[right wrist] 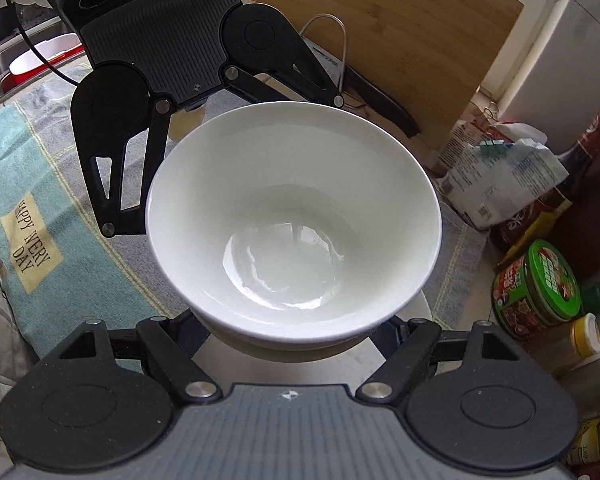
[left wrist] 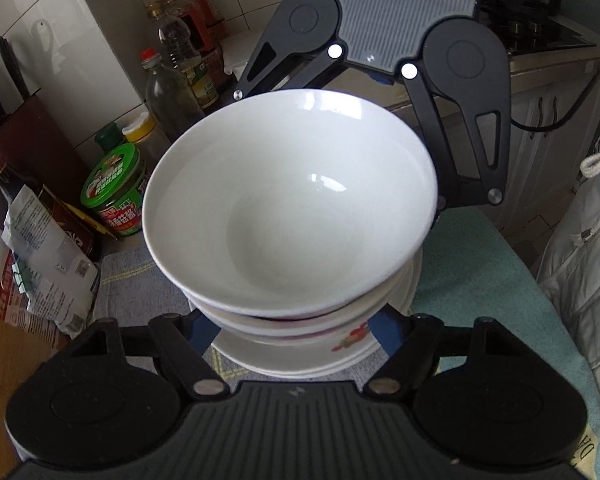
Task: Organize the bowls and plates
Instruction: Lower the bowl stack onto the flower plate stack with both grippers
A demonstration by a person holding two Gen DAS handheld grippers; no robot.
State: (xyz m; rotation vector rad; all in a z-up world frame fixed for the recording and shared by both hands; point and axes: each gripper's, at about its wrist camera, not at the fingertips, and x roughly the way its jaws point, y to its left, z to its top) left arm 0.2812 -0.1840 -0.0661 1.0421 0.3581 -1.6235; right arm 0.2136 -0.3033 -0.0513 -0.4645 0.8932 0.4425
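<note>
A teal and grey checked cloth [right wrist: 40, 152] covers the counter, with a beige label sewn on it, and it carries everything below. On it sits a stack of white plates [left wrist: 320, 360], and in the plates a nest of glossy round bowls: the white bowl [left wrist: 292, 208] on top is empty, smooth and deep, and a lower bowl [left wrist: 352, 336] shows a red painted motif on its outer wall. The left gripper [left wrist: 296, 332] reaches in from one side and the right gripper [right wrist: 296, 332] from the opposite side; each has its blue-padded fingers set against the flanks of the bowl nest under the top rim, jaws part-way apart and clamped on the stack of bowls. Whether the plates are lifted off the cloth cannot be told. Behind stands a bamboo cutting board [right wrist: 400, 40] leaning upright, with a black-handled knife [right wrist: 380, 108] in front of it. To the side crowd oil bottles [left wrist: 172, 88], a dark knife block [left wrist: 28, 140], a crumpled paper packet [right wrist: 500, 176], and a green-lidded jar [left wrist: 116, 192].
</note>
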